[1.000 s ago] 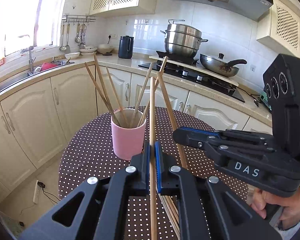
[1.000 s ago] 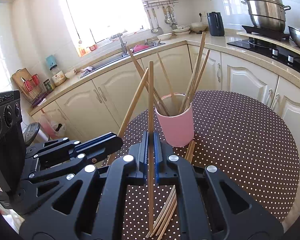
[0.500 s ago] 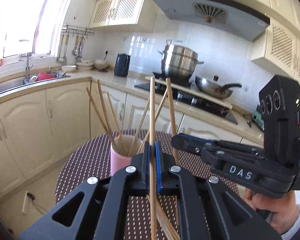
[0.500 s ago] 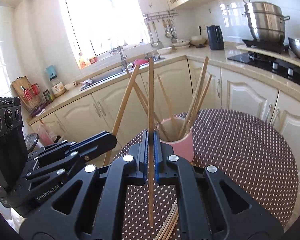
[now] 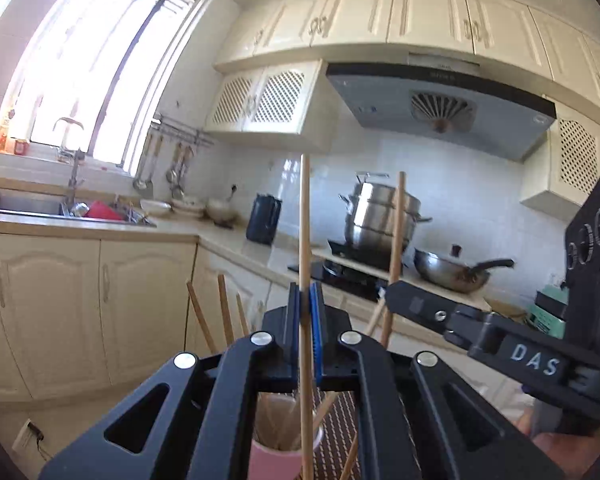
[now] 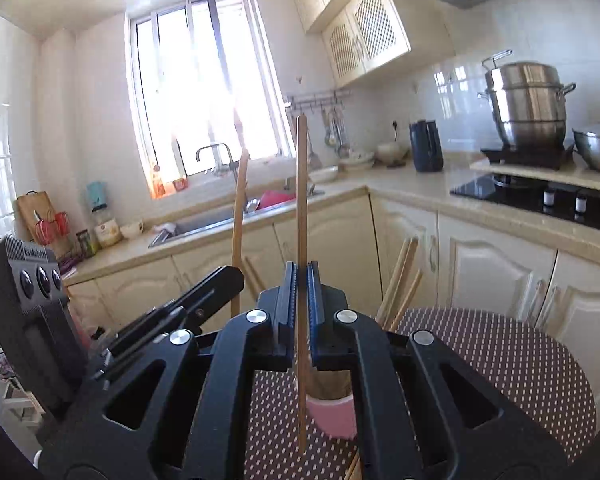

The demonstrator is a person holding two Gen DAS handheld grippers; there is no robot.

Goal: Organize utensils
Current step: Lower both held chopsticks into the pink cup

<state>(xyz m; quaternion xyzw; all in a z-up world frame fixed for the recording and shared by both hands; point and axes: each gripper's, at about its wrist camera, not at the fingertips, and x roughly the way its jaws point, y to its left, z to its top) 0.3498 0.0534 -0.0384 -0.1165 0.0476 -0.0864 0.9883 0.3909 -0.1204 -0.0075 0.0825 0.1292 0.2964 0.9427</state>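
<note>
Chopsticks stand upright, one clenched in the left gripper (image 5: 307,312) and one in the right gripper (image 6: 301,300), pink cup (image 6: 332,416) directly below both (right seemingly nearer).

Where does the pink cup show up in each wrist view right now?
Left wrist view: the pink cup sits at the bottom edge, left of centre, seen between the fingers' black arms, chopsticks standing in it.
Right wrist view: the cup is low and just right of centre, on the dotted tablecloth.
Shared landmark: the dark kettle on the counter.
</note>
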